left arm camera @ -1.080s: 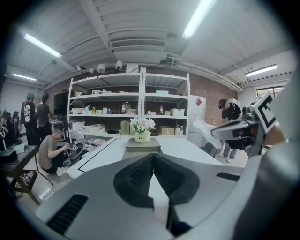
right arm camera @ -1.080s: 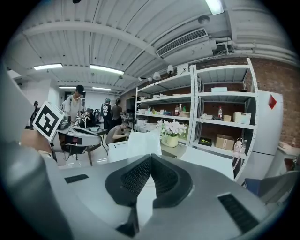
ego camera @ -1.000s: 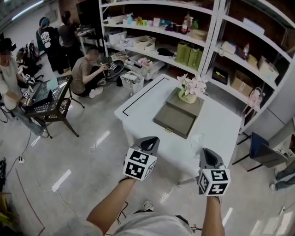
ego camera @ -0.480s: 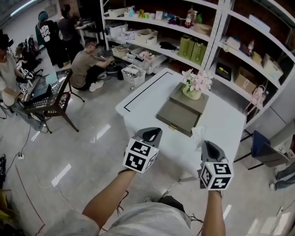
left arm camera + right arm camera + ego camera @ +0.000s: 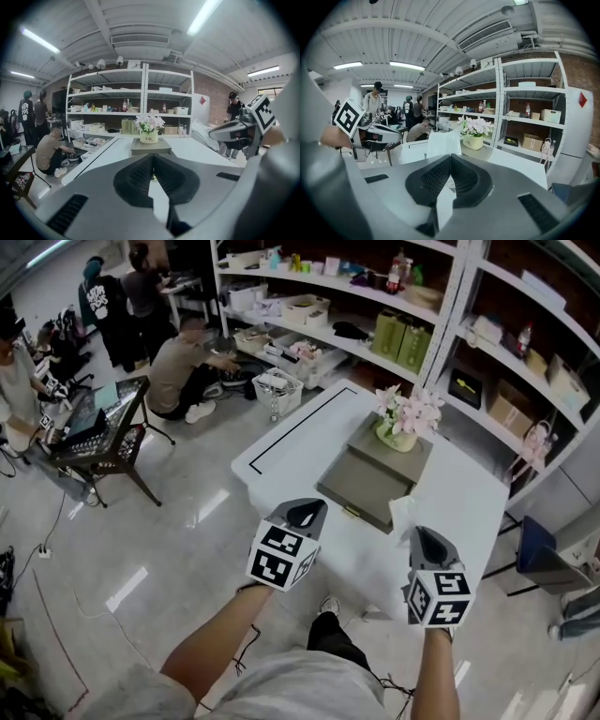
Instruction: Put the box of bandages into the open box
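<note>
A white table carries a flat grey-green open box, and a pot of pink flowers stands on its far part. A small white box of bandages stands upright by the open box's right front corner. In the right gripper view the bandage box stands just ahead of my right gripper, apart from it. My right gripper is shut and empty. My left gripper hangs over the table's front edge, shut and empty, short of the open box.
Loaded white shelves rise behind the table. A blue chair stands to the right. On the left are several people, one of them crouching, a black cart and a wire basket. Grey floor lies below me.
Both grippers and the head view have come closer to the table's front edge. The bandage box now shows just ahead of the right gripper. Both stay shut.
</note>
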### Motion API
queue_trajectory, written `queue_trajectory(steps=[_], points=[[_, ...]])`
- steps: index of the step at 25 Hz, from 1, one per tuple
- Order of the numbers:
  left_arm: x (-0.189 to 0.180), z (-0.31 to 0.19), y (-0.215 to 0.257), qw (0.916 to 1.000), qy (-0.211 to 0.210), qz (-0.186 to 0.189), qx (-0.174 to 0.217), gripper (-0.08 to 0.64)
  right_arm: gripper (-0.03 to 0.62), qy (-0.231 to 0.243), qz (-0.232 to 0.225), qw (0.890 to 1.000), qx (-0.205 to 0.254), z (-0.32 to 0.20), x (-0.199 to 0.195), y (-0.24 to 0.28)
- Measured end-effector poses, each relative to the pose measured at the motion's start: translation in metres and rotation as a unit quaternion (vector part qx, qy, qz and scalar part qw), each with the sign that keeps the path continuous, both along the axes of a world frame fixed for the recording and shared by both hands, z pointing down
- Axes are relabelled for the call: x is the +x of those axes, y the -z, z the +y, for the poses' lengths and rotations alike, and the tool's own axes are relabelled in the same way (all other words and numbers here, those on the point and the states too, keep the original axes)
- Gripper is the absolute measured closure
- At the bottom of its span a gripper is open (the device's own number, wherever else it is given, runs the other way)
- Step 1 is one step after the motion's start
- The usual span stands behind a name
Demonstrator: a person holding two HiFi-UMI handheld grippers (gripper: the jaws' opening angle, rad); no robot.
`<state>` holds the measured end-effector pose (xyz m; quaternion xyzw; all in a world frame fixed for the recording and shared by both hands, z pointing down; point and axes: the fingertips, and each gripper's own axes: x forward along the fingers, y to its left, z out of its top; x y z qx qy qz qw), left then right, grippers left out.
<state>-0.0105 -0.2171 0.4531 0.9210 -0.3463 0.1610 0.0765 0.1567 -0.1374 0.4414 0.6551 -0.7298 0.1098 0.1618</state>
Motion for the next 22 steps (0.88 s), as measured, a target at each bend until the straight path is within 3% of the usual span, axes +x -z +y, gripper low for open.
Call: queue_trajectory(steps=[22], points=[[0.082, -0.126, -0.019, 0.9992, 0.031, -0.015, -0.020, 0.554, 0.588, 0.082, -0.015, 0.996, -0.041, -0.142, 0.051, -0.034]])
